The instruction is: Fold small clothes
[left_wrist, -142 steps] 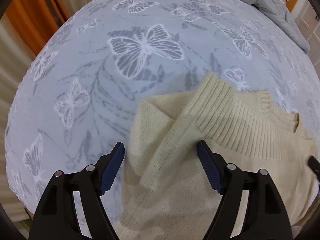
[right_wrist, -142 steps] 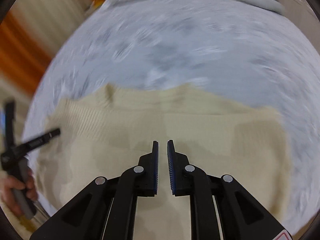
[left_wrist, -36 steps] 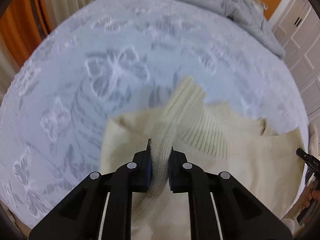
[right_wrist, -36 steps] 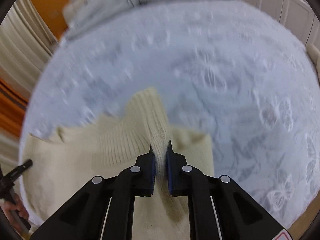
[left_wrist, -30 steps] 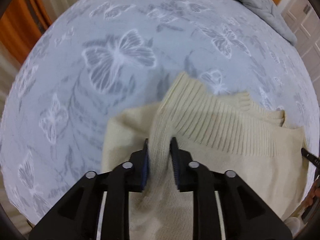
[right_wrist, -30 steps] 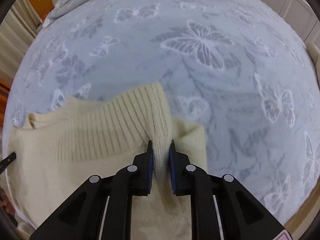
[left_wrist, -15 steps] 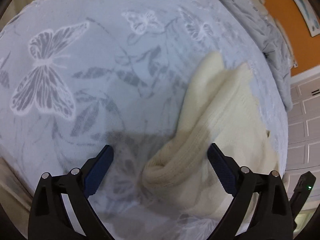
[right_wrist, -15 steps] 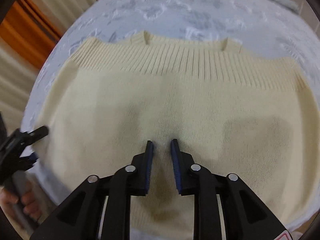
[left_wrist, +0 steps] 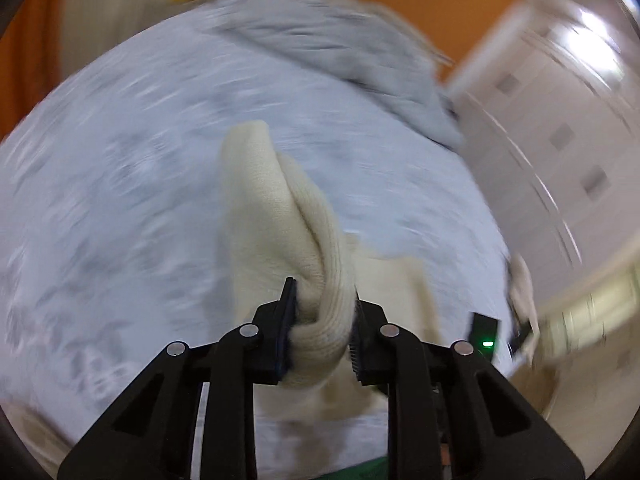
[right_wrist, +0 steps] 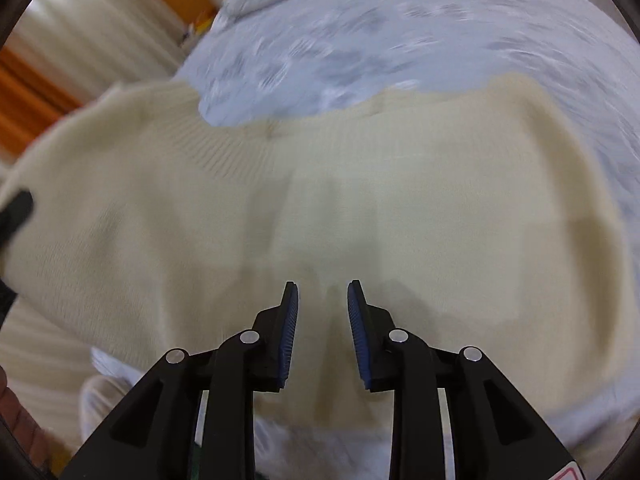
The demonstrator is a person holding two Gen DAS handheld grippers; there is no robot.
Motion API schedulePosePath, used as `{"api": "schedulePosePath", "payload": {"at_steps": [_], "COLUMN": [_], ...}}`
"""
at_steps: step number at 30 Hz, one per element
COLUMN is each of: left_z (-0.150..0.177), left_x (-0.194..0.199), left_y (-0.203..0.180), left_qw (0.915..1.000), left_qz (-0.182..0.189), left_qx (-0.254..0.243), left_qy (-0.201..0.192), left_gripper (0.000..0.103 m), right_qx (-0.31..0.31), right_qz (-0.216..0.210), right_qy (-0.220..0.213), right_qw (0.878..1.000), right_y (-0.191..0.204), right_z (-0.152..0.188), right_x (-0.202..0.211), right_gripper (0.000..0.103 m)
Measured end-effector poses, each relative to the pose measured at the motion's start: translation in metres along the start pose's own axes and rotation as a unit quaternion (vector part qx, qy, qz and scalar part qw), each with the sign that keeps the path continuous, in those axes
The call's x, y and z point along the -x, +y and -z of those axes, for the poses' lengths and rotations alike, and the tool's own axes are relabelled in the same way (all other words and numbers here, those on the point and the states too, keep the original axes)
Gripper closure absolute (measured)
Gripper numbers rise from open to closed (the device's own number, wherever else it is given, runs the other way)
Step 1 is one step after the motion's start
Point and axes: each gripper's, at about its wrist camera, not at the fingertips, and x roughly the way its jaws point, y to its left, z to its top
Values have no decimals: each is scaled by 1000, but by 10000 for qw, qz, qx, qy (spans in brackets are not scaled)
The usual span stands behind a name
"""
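A cream knit sweater (right_wrist: 360,200) lies on the butterfly-print bed sheet (right_wrist: 440,28). In the left wrist view my left gripper (left_wrist: 323,312) is shut on a thick rolled fold of the sweater (left_wrist: 280,216) and lifts it off the sheet. In the right wrist view my right gripper (right_wrist: 323,308) hovers low over the sweater's middle, its jaws slightly parted with nothing between them. The sweater's left part rises at the left of that view, where a bit of the left gripper (right_wrist: 16,208) shows.
A grey blanket (left_wrist: 340,44) is bunched at the far end of the bed. White cabinet doors (left_wrist: 560,120) stand at the right, orange wall and pale curtains (right_wrist: 88,40) at the left. The bed's near edge runs just under both grippers.
My left gripper was open beside the sweater's folded edge; it has closed on it and lifted it. My right gripper's jaws have opened a little over the sweater.
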Motion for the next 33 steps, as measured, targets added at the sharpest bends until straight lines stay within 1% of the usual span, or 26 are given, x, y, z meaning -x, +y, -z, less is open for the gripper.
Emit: {"api": "schedulePosePath", "payload": {"at_steps": [2, 4, 6, 8, 9, 10, 11, 12, 13, 14, 15, 16, 17, 18, 19, 20, 21, 24, 25, 26, 28, 29, 30, 31, 32, 33], "left_z": [4, 22, 49, 72, 85, 97, 104, 111, 115, 117, 122, 124, 127, 130, 131, 132, 136, 143, 144, 145, 148, 145, 144, 142, 140, 140], "left_x": [-21, -55, -95, -129, -141, -144, -140, -130, -116, -104, -85, -71, -55, -44, -36, -33, -28, -30, -34, -38, -44, -52, -60, -67, -70, -79], "left_y": [-43, -87, -112, -123, -126, -128, -129, -130, -131, -132, -127, -123, -117, -110, -103, -98, -87, -65, -60, -55, -43, -39, -36, -34, -30, -26], "left_qw": [9987, 9942, 9873, 9823, 9793, 9781, 9781, 9778, 9772, 9773, 9781, 9786, 9783, 9761, 9738, 9722, 9705, 9674, 9659, 9643, 9614, 9602, 9607, 9607, 9601, 9591], "left_qz": [244, 453, 577, 559, 474, 337, 305, 347, 432, 429, 400, 350, 151, -105, -290, -412, -635, -1124, -1255, -1379, -1614, -1707, -1709, -1696, -1715, -1732], "left_qx": [-387, -803, -1065, -1219, -1298, -1342, -1382, -1484, -1588, -1660, -1764, -1837, -1953, -2091, -2182, -2228, -2236, -2127, -2105, -2087, -2069, -2050, -2026, -2029, -2030, -2023], "left_qy": [207, 563, 1023, 1306, 1476, 1551, 1524, 1439, 1341, 1243, 1031, 858, 681, 586, 575, 593, 640, 789, 834, 868, 823, 827, 825, 846, 869, 962], "left_gripper": [82, 84, 86, 87, 86, 86, 79, 61, 50, 24, 15, 14, 11, 10, 10, 10, 10, 10, 10, 10, 10, 11, 11, 11, 13, 31], "right_qx": [-333, -561, -837, -1038, -1100, -1152, -1149, -1099, -1034, -961, -918, -894, -905, -920, -930, -927, -945, -1121, -1177, -1261, -1276, -1238, -1190, -1141, -1028, -955], "right_qz": [-51, -3, 129, 285, 333, 351, 352, 336, 317, 267, 139, -106, -309, -480, -715, -880, -1005, -967, -984, -1115, -1124, -1091, -1085, -1055, -930, -976], "right_qy": [-215, -355, -515, -582, -588, -595, -612, -641, -662, -661, -635, -567, -497, -421, -307, -214, -87, 459, 539, 603, 606, 524, 470, 432, 374, 296], "right_qw": [9992, 9978, 9951, 9925, 9916, 9909, 9909, 9913, 9919, 9928, 9937, 9943, 9942, 9937, 9926, 9916, 9904, 9879, 9867, 9839, 9836, 9849, 9858, 9869, 9896, 9902], "right_y": [-31, -54, -84, -110, -117, -125, -127, -127, -126, -122, -117, -113, -108, -103, -94, -87, -79, -64, -61, -56, -48, -41, -38, -36, -31, -28], "right_z": [7, 11, 18, 26, 29, 32, 35, 37, 38, 37, 36, 33, 33, 29, 21, 18, 16, 9, 10, 10, 11, 10, 8, 5, 2, -1], "right_x": [32, 53, 77, 92, 96, 102, 105, 110, 113, 116, 116, 115, 115, 112, 101, 94, 84, 43, 35, 25, 21, 21, 23, 25, 29, 37], "right_gripper": [76, 72, 64, 64, 64, 64, 60, 50, 45, 37, 35, 34, 32, 27, 25, 23, 23, 23, 23, 23, 25, 31, 37, 61, 76, 80]}}
